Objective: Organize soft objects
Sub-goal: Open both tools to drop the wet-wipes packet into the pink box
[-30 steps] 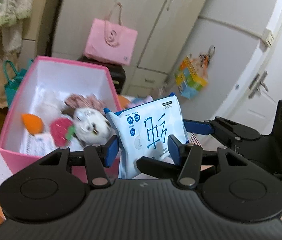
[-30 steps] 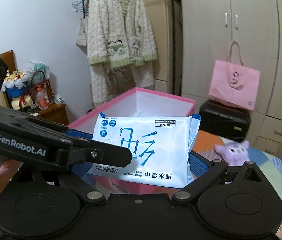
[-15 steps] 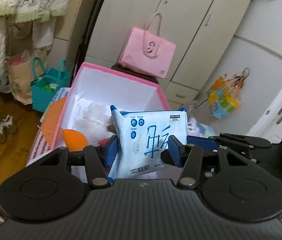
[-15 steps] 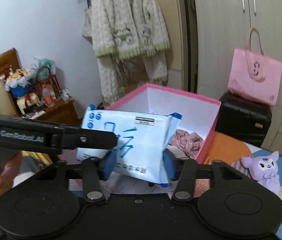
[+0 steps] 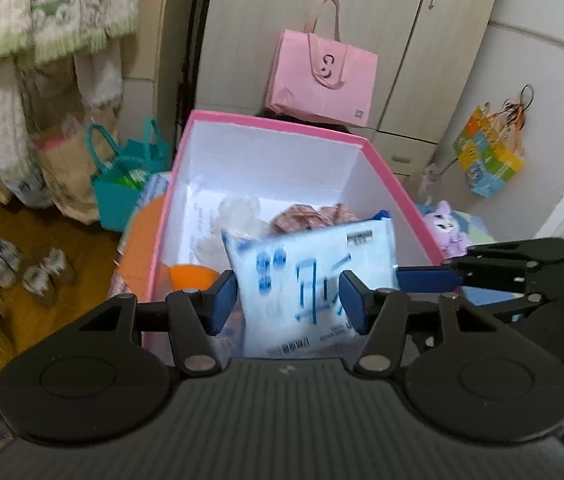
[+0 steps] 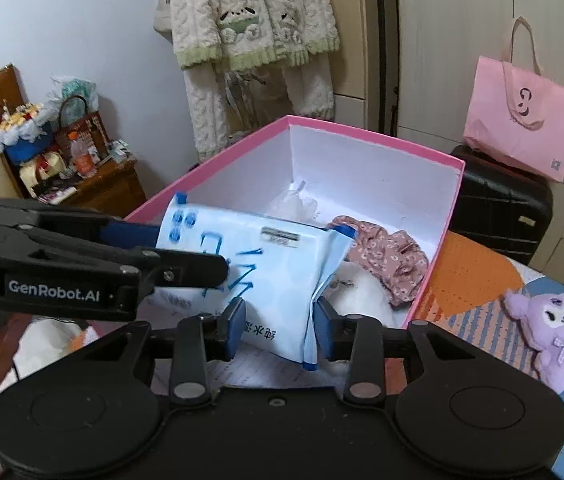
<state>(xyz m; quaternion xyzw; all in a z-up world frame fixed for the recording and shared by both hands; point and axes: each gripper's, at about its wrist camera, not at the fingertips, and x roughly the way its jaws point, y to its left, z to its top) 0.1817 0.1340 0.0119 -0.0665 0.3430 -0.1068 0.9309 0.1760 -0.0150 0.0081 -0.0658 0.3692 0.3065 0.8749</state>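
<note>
1. Blue-and-white plastic wraps the wipes pack (image 6: pixel 258 276), which hangs over the open pink box (image 6: pixel 373 132); large blue Chinese characters run across its face, and the small print is too blurred for us to read.
2. We see "GenRobot.AI" in white letters on the side of the left gripper (image 6: pixel 186 250) in the right wrist view.
3. Our left gripper's blue fingers (image 5: pixel 224 300) are opening, with the pack between them and a gap showing at the left pad.
4. Our right gripper (image 6: pixel 278 330) pinches the pack's lower edge, its fingers (image 6: pixel 323 330) closing on it.
5. We make out a curly logo on the pink tote bag (image 6: pixel 521 116) and a small square code at its corner.
6. Inside the box lies a floral cloth (image 6: pixel 385 256); a purple plush (image 6: pixel 549 332) sits outside on the patterned cover.
</note>
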